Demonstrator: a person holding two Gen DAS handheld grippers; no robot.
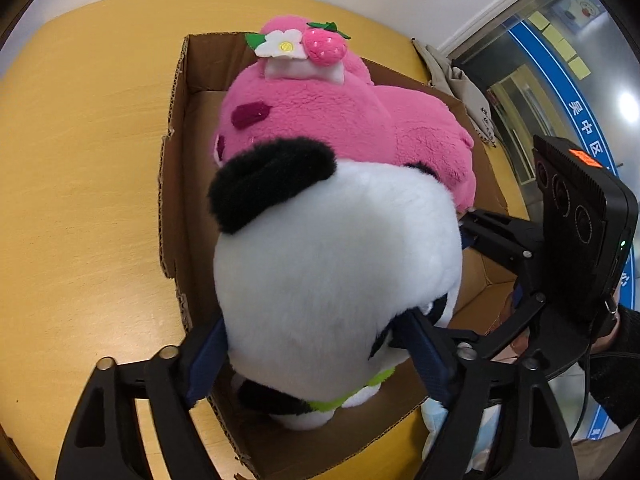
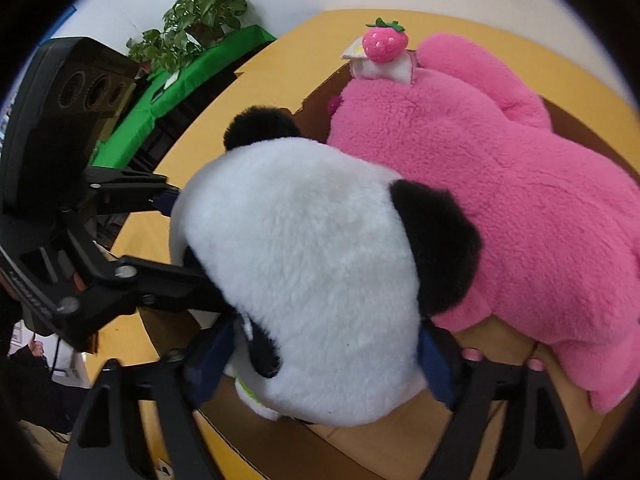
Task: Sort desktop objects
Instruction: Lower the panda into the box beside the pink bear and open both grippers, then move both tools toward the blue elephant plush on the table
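The panda plush (image 1: 336, 264) sits between the jaws of both the left gripper (image 1: 316, 364) and the right gripper (image 2: 324, 364), over the open cardboard box (image 1: 176, 152) on the bench (image 1: 80, 160). Both sets of jaws stand wide; whether the blue pads press on the fur or merely flank it cannot be told. The pink strawberry plush (image 1: 320, 120) lies in the box at the panda's 12 o'clock. Judged step: placing the panda. The next move calls for clearing both grippers upward without snagging fur.
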